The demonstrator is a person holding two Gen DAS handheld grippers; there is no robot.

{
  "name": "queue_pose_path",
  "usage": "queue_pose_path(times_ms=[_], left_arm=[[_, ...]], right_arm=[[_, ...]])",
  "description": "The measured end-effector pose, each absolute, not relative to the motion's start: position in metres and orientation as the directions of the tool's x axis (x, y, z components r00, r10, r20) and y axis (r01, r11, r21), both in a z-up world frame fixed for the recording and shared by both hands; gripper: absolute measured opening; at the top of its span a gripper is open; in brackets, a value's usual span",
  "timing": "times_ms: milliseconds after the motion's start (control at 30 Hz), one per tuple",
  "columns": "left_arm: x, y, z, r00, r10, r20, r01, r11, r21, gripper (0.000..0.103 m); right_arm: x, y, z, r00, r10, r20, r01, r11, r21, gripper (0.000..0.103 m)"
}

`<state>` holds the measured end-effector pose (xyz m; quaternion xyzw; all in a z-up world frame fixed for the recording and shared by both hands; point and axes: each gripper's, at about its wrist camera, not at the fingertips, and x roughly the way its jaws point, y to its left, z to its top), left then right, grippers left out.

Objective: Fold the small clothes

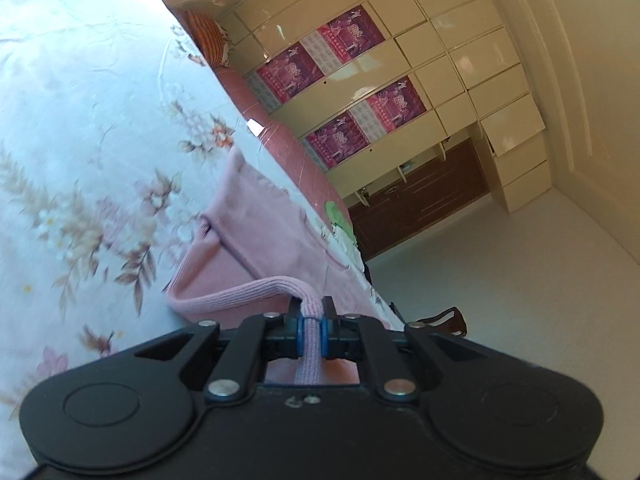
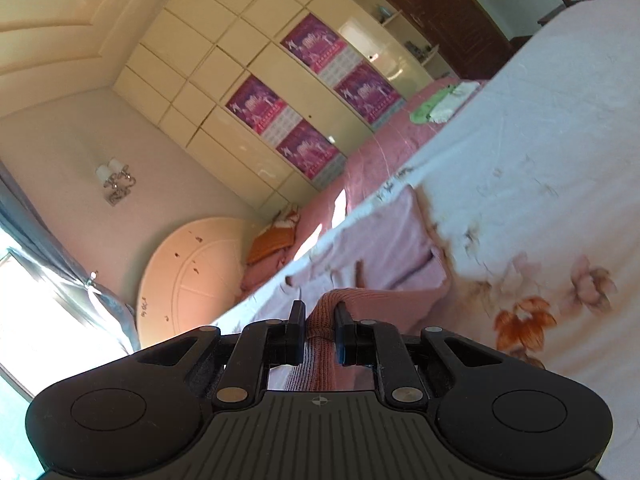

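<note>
While draped ahead on floral sheet, pink garment ribbed hem clamped by left gripper, right gripper.

The left gripper fills the lower part of its frame as a smooth matte-black body with two rounded lobes, each bearing a recessed circle, silver rivets on its crossed linkage arms, and blue pads lining its short black fingers. The right gripper has the same black twin-lobed shape and silver rivets, but its centre panel is ribbed with fine lines and carries a small crosshair mark at the lower middle of the frame.
</note>
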<state>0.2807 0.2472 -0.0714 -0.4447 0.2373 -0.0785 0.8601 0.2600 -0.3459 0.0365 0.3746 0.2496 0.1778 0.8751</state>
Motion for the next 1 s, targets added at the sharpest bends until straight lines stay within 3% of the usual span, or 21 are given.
queue_pose_path(times_ms=[267,567,600,667,700,733,767,867,933,1000], left_arm=[[0.407,0.247,-0.048,0.875,-0.325,-0.358,-0.065,0.655,-0.753,0.007],[0.537,0.257,-0.108,0.81,-0.295,-0.507,-0.194,0.681,-0.706,0.007],[0.546,0.258,-0.114,0.805,-0.301,-0.512,-0.196,0.68,-0.707,0.008],[0.558,0.264,-0.124,0.819,-0.268,-0.508,-0.219,0.673,-0.707,0.02],[0.559,0.267,-0.127,0.827,-0.259,-0.499,-0.227,0.659,-0.717,0.037],[0.559,0.27,-0.127,0.839,-0.25,-0.483,-0.226,0.647,-0.728,0.059],[0.556,0.272,-0.125,0.855,-0.224,-0.468,-0.225,0.653,-0.724,0.066],[0.553,0.275,-0.116,0.853,-0.252,-0.457,-0.145,0.727,-0.671,0.066],[0.556,0.272,-0.108,0.822,-0.261,-0.506,-0.085,0.823,-0.562,0.054],[0.552,0.268,-0.103,0.802,-0.281,-0.527,-0.007,0.878,-0.478,0.054]], right_arm=[[0.396,-0.339,0.042,0.815,0.485,-0.317,-0.083,0.639,0.765,0.014],[0.545,-0.333,-0.039,0.757,0.495,-0.427,0.036,0.62,0.784,0.014],[0.556,-0.332,-0.05,0.745,0.503,-0.438,0.049,0.613,0.789,0.014],[0.574,-0.333,-0.068,0.742,0.494,-0.454,0.072,0.614,0.786,0.017],[0.578,-0.334,-0.075,0.756,0.459,-0.467,0.096,0.628,0.772,0.033],[0.58,-0.336,-0.078,0.776,0.426,-0.465,0.109,0.635,0.764,0.072],[0.581,-0.339,-0.079,0.801,0.42,-0.426,0.077,0.633,0.77,0.081],[0.583,-0.345,-0.074,0.81,0.45,-0.377,-0.001,0.643,0.766,0.08],[0.581,-0.341,-0.066,0.805,0.448,-0.389,-0.064,0.718,0.694,0.067],[0.575,-0.333,-0.061,0.784,0.456,-0.421,-0.137,0.789,0.599,0.057]])
